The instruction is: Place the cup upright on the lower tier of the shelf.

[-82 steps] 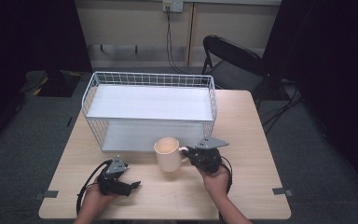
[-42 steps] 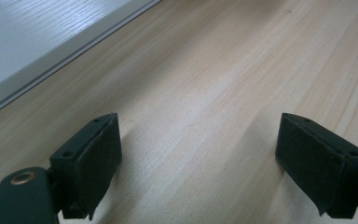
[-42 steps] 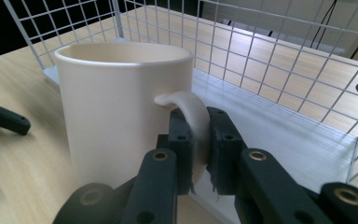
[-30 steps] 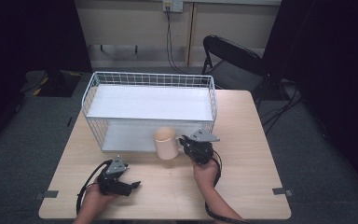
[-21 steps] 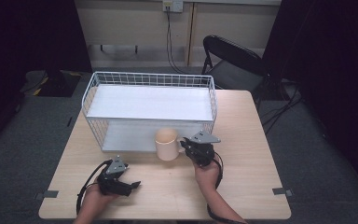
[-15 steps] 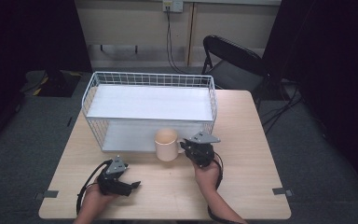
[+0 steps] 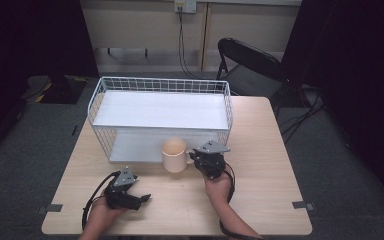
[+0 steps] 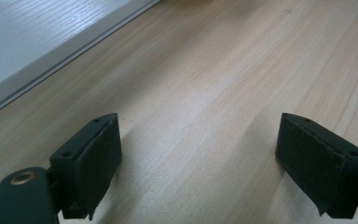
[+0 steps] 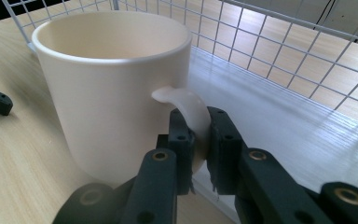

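Note:
A cream mug [image 7: 174, 154] stands upright in front of the white wire rack [image 7: 160, 86]. In the right gripper view the mug [image 9: 112, 88] is close up, and its curved handle [image 9: 186, 109] is pinched between the two black pads. My right gripper [image 7: 194, 158] is shut on that handle. Whether the mug rests on the table or hangs just above it, I cannot tell. My left gripper [image 7: 144, 199] lies low at the front left of the table, open, with bare wood between its pads [image 8: 95, 156].
The wire rack's [image 9: 279, 46] lower white shelf [image 9: 279, 130] lies just behind the mug. A wooden table [image 7: 260, 150] has free room at right and front. A black folding chair [image 7: 250, 65] stands behind the table.
Since the oldest frame the right gripper has carried the mug a little away from me, toward the rack's front. Over the last second nothing has visibly moved.

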{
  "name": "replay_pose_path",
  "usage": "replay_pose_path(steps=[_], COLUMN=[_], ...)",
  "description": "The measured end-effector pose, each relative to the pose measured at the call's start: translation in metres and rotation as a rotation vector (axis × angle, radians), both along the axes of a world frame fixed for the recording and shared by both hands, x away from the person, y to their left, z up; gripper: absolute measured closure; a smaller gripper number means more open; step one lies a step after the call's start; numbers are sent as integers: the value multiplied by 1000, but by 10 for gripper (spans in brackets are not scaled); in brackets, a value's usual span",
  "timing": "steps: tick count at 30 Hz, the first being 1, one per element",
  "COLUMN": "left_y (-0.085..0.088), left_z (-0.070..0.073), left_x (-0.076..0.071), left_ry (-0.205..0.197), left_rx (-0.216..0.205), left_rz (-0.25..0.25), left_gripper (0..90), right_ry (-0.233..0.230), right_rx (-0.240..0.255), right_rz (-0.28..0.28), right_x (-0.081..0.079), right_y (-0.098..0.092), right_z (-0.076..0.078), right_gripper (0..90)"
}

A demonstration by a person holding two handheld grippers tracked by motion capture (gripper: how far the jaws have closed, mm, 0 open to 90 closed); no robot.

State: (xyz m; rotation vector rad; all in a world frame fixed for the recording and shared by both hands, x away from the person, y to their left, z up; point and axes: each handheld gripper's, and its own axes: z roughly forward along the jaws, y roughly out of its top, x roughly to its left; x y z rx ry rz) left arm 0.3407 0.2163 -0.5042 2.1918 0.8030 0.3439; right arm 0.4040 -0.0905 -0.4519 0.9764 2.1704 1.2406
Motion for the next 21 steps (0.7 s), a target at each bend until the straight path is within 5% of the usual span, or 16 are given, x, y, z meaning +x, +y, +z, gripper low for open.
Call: replay_pose_path(steps=[21], left_y=[0], left_z=[0], left_x=[0], left_ry=[0], left_rx=[0], left_rz=[0], left_gripper=[140], right_ry=[0], right_rx=[-21], right_rz=[-25], right_x=[5], right_y=[-1], right_z=[-4], right_gripper=[815])
